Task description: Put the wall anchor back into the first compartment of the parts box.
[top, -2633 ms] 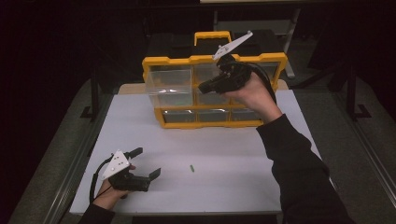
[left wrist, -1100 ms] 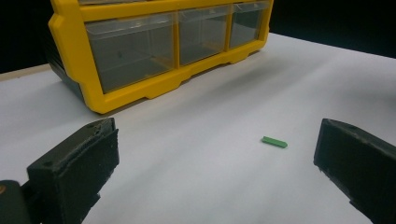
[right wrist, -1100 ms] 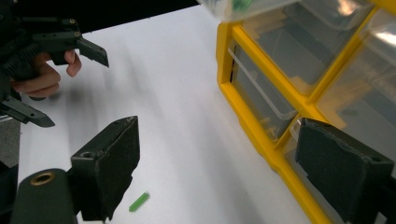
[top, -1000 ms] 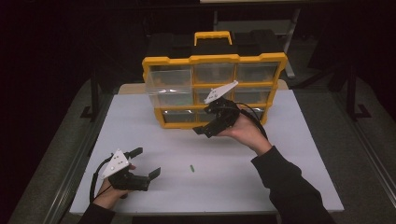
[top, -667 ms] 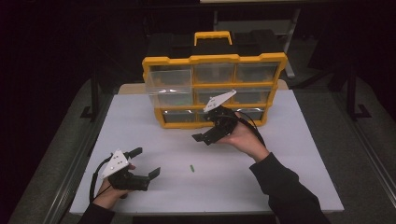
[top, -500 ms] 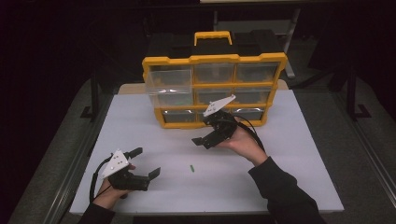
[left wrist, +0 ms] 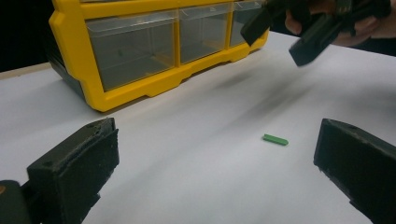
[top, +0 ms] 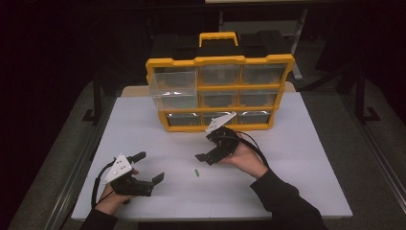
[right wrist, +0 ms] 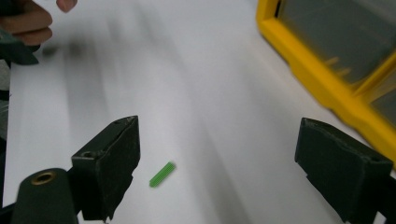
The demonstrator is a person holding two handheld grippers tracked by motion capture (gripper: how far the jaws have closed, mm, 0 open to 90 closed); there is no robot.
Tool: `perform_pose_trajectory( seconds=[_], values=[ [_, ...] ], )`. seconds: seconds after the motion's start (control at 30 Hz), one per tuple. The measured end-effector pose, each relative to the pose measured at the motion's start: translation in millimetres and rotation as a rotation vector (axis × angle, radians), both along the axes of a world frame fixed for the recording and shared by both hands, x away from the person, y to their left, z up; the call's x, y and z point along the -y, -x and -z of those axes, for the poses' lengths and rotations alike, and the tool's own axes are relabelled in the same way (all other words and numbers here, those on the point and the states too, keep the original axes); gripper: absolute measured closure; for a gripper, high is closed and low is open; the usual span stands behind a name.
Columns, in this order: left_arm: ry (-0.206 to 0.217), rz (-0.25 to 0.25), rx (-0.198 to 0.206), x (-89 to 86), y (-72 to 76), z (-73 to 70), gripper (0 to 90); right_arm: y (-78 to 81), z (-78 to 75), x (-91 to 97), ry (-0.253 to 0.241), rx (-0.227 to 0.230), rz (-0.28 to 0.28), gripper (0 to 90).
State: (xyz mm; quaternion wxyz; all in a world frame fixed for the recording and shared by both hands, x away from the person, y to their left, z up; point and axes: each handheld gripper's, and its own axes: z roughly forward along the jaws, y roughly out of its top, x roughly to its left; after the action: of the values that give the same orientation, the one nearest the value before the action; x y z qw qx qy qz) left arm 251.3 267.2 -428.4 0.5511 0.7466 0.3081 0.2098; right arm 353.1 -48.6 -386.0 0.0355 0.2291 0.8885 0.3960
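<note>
Left edge of white table (top: 306, 158): we note left gripper (top: 149, 168) low over surface, jaws wide apart, nothing between them. Centre — small green piece (top: 196, 172) lying flat on bare table, between both grippers, touching neither. Right of it: right gripper (top: 205, 152) tilted down toward piece, jaws spread, empty; from its own camera we see piece (right wrist: 162, 174) just beside one jaw. Behind, yellow drawer organizer (top: 220, 62) standing upright at back.

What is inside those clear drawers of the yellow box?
The yellow box has see-through drawers. Most look bare; a few faint small bits show in some. What they are is too dim to tell.
</note>
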Motion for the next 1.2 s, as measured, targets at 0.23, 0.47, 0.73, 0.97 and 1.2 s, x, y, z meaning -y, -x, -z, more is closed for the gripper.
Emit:
perform_pose_trajectory(
  seconds=[0.23, 0.47, 0.73, 0.97, 1.2],
  values=[
    [0.007, -0.002, -0.003, 0.4, 1.2, -0.2, 0.0, 5.5, 22.8, -7.3, 0.039, -0.025, -0.022, 14.3],
    [0.006, -0.004, -0.003, -0.4, 1.0, 0.1, 0.0, 8.5, 37.4, -13.3, 0.050, -0.069, -0.056, 23.8],
    [0.006, -0.005, -0.002, -0.6, 1.2, 0.0, 0.0, 8.1, 46.7, -19.0, 0.046, -0.062, -0.113, 42.3],
    [0.000, -0.003, -0.003, -0.8, 1.5, -0.2, 0.0, 9.4, 52.4, -24.6, 0.069, -0.105, -0.134, 55.1],
    [-0.003, -0.003, -0.003, -0.9, 2.0, -0.3, 0.0, 11.0, 55.7, -29.2, 0.088, -0.127, -0.136, 64.5]
  ],
)
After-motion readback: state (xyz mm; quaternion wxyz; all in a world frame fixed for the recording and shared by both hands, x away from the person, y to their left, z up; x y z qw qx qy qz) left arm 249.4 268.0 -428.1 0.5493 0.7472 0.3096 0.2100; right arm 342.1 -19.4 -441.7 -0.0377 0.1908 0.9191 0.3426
